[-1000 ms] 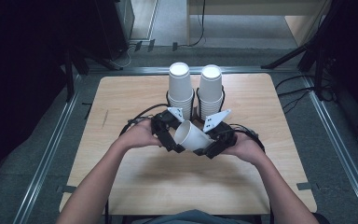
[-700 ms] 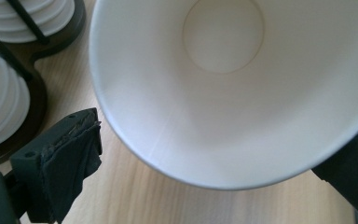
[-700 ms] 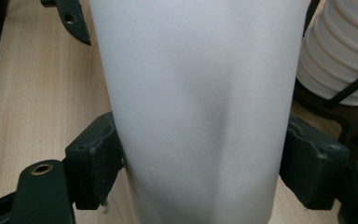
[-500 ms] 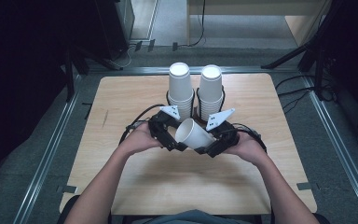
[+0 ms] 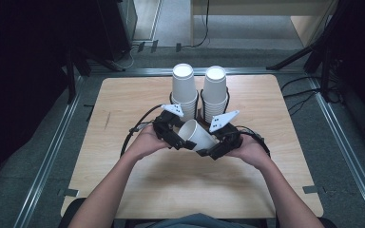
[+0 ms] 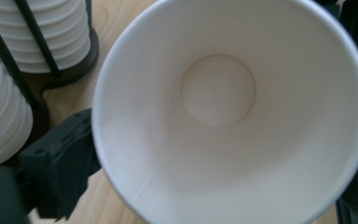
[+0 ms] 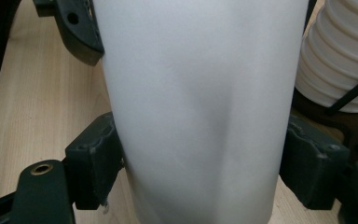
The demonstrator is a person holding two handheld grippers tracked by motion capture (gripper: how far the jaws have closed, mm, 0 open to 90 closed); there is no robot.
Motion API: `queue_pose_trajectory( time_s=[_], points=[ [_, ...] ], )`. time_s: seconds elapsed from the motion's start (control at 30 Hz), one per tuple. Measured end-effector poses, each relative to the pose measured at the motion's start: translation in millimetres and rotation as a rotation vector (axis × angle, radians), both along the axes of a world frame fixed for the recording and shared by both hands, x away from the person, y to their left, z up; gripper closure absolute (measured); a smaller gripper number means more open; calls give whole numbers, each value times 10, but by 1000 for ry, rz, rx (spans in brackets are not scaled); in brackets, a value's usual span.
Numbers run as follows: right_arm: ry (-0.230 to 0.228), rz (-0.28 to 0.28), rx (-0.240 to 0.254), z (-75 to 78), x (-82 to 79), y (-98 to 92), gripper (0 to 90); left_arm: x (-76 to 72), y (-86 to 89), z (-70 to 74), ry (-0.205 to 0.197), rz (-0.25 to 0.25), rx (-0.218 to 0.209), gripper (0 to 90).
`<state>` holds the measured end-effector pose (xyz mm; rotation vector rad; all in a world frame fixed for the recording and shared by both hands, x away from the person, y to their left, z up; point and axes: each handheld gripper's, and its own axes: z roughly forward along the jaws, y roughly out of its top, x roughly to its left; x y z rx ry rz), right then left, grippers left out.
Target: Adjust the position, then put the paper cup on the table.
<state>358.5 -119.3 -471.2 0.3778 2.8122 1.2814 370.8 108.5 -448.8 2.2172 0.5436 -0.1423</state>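
A white paper cup (image 5: 197, 135) lies tilted between both grippers, a little above the table, its mouth turned toward my left gripper (image 5: 173, 135). In the right gripper view the cup's wall (image 7: 200, 116) is pinched and slightly creased between the two black pads (image 7: 95, 158), so my right gripper (image 5: 218, 145) is shut on it. The left gripper view looks straight into the cup (image 6: 219, 91). One black jaw pad (image 6: 60, 177) touches the rim's left side. The other jaw is hidden by the cup.
Two tall stacks of white paper cups (image 5: 183, 88) (image 5: 215, 92) stand upside down in black wire holders just behind the grippers. They appear close by in both gripper views (image 6: 4, 116) (image 7: 340, 60). The wooden table (image 5: 123, 104) has bare room left, right and in front.
The cup and both grippers have shifted only slightly; the cup is a bit more tilted. The holds look the same.
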Motion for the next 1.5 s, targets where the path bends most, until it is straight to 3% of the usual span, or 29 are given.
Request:
queue_pose_trajectory(
  time_s=[0.17, 0.53, 0.87, 1.2, 1.5],
  points=[
    [5, 0, 7, -6, -4, 18, 217, 0, -19, -12, 12, 14, -18, 47],
    [1, -5, -11, -14, -11, 24, 218, 0, -22, -6, 14, 10, -2, 85],
    [50, -9, -16, -7, -15, 37, 200, -6, -25, 7, 25, 1, 6, 90],
    [55, -41, -16, 36, -5, -74, 175, 18, 109, 68, 26, 25, 9, 91],
    [63, -35, -6, 94, -9, -187, 179, -11, 180, 101, 7, 27, 80, 90]
  ],
)
